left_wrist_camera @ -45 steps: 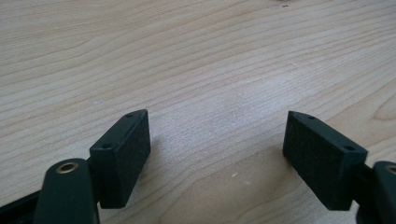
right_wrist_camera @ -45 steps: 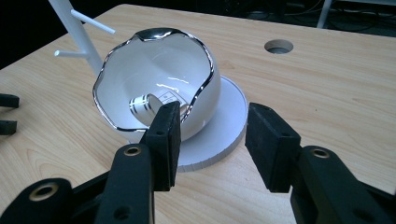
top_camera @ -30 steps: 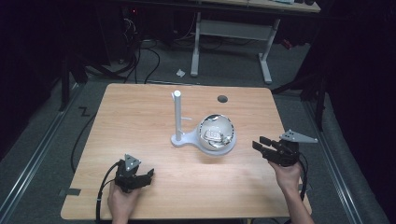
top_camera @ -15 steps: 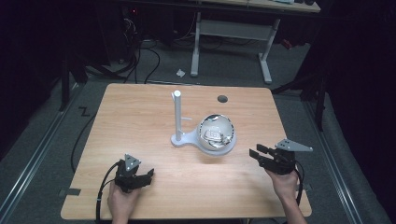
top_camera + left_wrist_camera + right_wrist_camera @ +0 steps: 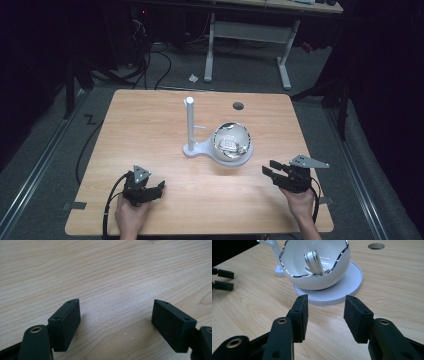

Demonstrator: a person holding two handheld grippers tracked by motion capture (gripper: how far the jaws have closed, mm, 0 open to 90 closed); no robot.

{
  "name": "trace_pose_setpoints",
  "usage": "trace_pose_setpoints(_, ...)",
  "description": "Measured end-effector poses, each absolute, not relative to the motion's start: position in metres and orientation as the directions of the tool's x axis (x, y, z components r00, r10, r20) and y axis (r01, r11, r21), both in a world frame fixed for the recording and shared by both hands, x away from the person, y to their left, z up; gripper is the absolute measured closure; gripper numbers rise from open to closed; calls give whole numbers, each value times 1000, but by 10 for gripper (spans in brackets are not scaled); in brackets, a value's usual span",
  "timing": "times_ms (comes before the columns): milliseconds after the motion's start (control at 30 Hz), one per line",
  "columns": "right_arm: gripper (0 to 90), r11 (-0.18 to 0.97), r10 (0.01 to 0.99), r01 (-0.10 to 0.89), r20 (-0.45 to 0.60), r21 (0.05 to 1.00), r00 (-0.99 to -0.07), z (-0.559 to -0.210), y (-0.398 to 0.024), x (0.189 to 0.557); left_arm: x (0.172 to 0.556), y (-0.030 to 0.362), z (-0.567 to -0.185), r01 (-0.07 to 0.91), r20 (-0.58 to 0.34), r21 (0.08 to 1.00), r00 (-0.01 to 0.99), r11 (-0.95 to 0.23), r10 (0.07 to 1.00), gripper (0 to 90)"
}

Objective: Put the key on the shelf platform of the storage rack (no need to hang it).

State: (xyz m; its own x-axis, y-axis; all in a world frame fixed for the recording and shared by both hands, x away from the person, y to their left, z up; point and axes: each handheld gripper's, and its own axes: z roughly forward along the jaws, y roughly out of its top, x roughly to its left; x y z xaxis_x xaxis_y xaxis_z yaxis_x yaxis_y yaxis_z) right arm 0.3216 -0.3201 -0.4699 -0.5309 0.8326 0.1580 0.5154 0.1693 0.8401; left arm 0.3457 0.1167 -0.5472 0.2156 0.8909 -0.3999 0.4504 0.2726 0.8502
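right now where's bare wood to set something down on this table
Free: the wide left half of the table, between the white post stand and the left edge, and the front strip between the left gripper and right gripper. Crowded: around the white bowl on its base.

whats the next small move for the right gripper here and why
Probably ease the right gripper forward toward the white bowl. Its jaws stand open with nothing between them, aimed at the bowl's near side but short of it, above the table. The bowl sits on a round white base.
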Motion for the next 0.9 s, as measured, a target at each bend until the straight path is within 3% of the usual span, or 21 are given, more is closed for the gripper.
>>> trace_pose_setpoints(900,545,216,797,540,173,814,-579,-497,-292,317,346,117,-547,450,-400,850,215,273,891,237)
